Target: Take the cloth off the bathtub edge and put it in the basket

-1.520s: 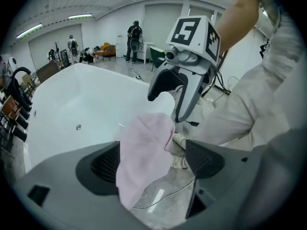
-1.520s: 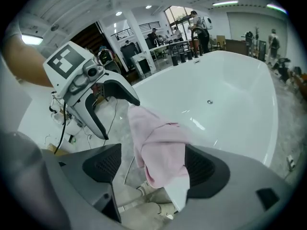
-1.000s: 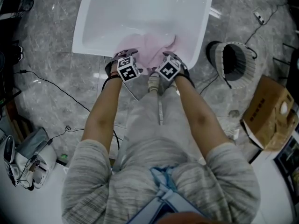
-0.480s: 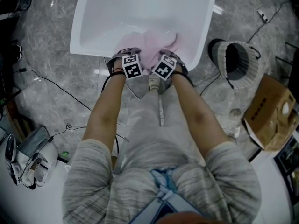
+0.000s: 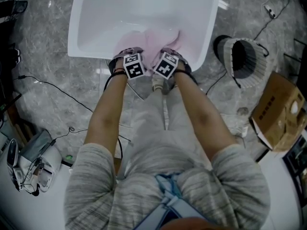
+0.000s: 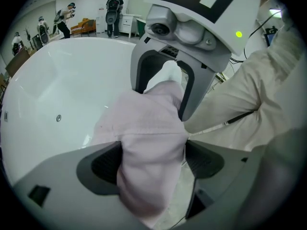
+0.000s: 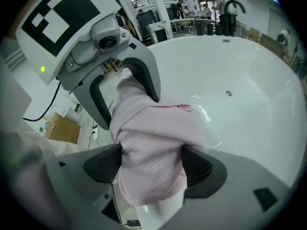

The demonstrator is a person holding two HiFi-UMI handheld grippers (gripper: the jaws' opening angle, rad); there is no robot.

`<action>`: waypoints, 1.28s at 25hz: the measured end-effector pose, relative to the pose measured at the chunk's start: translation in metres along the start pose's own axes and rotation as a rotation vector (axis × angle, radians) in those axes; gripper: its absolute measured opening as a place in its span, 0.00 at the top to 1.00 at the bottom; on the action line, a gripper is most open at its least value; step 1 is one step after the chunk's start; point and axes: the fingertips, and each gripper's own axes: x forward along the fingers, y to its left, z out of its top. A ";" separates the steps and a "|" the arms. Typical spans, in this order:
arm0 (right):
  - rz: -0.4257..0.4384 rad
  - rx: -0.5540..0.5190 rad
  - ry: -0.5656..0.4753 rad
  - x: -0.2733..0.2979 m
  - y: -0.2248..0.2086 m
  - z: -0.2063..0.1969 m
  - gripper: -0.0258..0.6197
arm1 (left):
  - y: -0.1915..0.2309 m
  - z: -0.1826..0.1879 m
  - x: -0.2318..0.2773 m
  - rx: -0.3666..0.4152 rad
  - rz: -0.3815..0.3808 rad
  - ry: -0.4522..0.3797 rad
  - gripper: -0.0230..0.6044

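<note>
A pale pink cloth (image 5: 152, 43) lies bunched over the near edge of the white bathtub (image 5: 96, 13). Both grippers meet at that edge. My left gripper (image 5: 128, 56) is shut on the cloth (image 6: 146, 143), which fills the gap between its pads. Close beside it, my right gripper (image 5: 169, 57) is shut on another fold of the same cloth (image 7: 148, 147). Each gripper view shows the other gripper's body just behind the cloth. The basket (image 5: 242, 61), pale woven with a dark inside, lies on its side on the floor right of the tub.
A cardboard box (image 5: 280, 111) sits at the right on the marble floor. Black cables (image 5: 53, 87) trail across the floor on the left. A white appliance (image 5: 26, 164) stands at the lower left. People stand far off behind the tub in the left gripper view.
Both grippers have drawn closer together at the tub's edge, bunching the pink cloth between them. The head view has shifted slightly.
</note>
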 end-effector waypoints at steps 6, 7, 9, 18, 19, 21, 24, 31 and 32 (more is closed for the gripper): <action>-0.002 0.024 -0.015 0.004 0.001 -0.002 0.37 | 0.001 0.003 0.008 0.002 0.025 -0.008 0.31; 0.000 0.026 -0.022 0.004 0.001 -0.002 0.37 | 0.002 0.003 0.009 0.003 0.028 -0.006 0.31; 0.001 0.029 -0.034 0.004 0.000 -0.001 0.37 | 0.004 0.003 0.009 0.003 0.029 0.001 0.31; 0.002 -0.005 -0.045 -0.001 0.016 0.003 0.57 | 0.003 0.006 0.002 0.009 0.038 -0.008 0.40; 0.000 -0.002 -0.055 -0.002 0.017 0.003 0.59 | 0.002 0.008 0.000 0.011 0.042 -0.018 0.42; 0.001 -0.007 -0.075 -0.006 0.019 0.005 0.62 | 0.000 0.012 -0.005 0.012 0.049 -0.045 0.47; -0.001 -0.005 -0.115 -0.016 0.018 0.011 0.70 | -0.002 0.017 -0.012 -0.011 0.044 -0.082 0.54; 0.005 0.065 -0.163 -0.038 0.022 0.012 0.90 | -0.009 0.028 -0.031 -0.102 0.033 -0.140 0.74; 0.004 0.065 -0.162 -0.041 0.023 0.012 0.90 | -0.010 0.030 -0.033 -0.107 0.037 -0.139 0.75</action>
